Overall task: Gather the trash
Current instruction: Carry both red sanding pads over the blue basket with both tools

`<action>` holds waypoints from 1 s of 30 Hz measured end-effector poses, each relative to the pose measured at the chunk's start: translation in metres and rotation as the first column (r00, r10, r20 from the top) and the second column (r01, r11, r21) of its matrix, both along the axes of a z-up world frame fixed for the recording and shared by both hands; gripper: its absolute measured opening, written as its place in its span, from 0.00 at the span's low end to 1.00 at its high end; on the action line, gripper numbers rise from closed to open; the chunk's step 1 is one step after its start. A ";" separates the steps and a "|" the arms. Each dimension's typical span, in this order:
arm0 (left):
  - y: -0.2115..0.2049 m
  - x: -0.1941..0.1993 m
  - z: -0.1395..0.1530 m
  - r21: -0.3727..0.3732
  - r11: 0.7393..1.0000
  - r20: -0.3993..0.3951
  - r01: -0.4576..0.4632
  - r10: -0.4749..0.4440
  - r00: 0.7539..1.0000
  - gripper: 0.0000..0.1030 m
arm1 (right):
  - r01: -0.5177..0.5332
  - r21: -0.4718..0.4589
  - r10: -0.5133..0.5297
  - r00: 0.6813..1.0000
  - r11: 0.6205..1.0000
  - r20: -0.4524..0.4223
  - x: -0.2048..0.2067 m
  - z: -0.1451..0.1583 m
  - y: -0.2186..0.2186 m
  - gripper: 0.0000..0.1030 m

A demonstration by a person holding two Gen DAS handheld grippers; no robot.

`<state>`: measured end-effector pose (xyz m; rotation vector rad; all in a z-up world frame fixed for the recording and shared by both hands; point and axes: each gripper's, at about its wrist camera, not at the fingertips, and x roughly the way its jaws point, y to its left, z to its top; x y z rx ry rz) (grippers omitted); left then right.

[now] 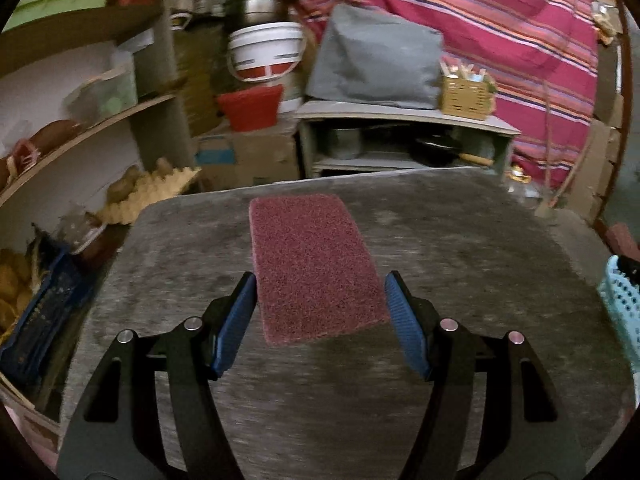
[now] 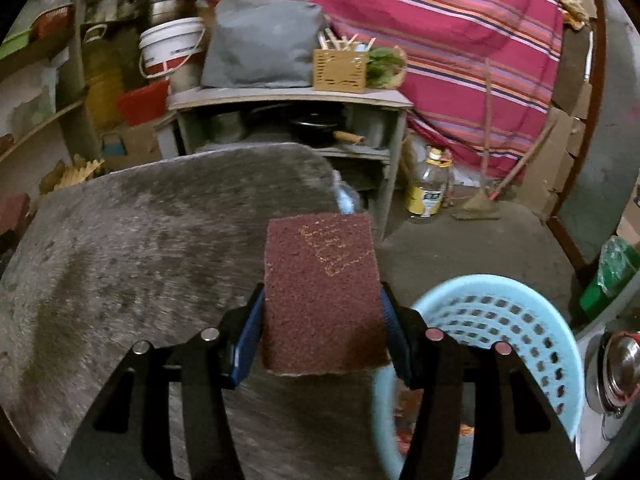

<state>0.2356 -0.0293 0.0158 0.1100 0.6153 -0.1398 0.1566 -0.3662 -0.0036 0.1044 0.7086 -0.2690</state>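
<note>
The right claw (image 2: 322,328) clamps one scouring pad (image 2: 322,296) just beside the blue basket (image 2: 520,320), not yet dropped in, while the left claw (image 1: 320,320) hangs wide around a second pad (image 1: 316,268) lying on the tabletop (image 1: 460,248), well apart from the basket.

Table top (image 1: 460,248) open — only the scouring pad (image 1: 316,268) ahead.
</note>
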 end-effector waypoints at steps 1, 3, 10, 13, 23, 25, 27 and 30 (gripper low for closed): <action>-0.011 -0.004 0.002 -0.013 1.000 0.000 0.019 -0.019 1.000 0.62 | 0.008 0.003 -0.008 1.000 1.000 0.002 -0.005 0.000 -0.007 0.53; -0.022 -0.008 0.005 -0.012 0.999 0.009 0.034 -0.033 0.999 0.62 | 0.021 0.002 -0.021 1.000 1.000 0.004 -0.014 0.000 -0.019 0.53; -0.079 -0.030 0.014 -0.003 0.996 0.038 0.094 -0.093 0.995 0.62 | 0.086 0.016 -0.086 0.996 0.996 0.024 -0.049 0.002 -0.069 0.53; -0.106 -0.039 0.018 0.004 0.992 0.048 0.127 -0.127 0.991 0.62 | 0.116 0.028 -0.117 0.992 0.993 0.037 -0.065 0.004 -0.087 0.53; -0.203 -0.070 0.012 0.012 0.967 0.053 0.256 -0.256 0.965 0.62 | 0.204 0.013 -0.204 0.978 0.979 0.043 -0.114 0.003 -0.137 0.53; -0.222 -0.073 0.008 0.007 0.958 0.047 0.286 -0.286 0.957 0.62 | 0.217 0.019 -0.218 0.975 0.976 0.049 -0.123 0.005 -0.146 0.53; -0.242 -0.079 0.004 0.008 0.949 0.045 0.314 -0.314 0.948 0.62 | 0.226 0.035 -0.228 0.972 0.974 0.052 -0.131 0.003 -0.155 0.53; -0.277 -0.089 -0.003 -0.003 0.929 0.032 0.371 -0.371 0.928 0.62 | 0.235 0.044 -0.237 0.971 0.971 0.039 -0.136 -0.003 -0.166 0.53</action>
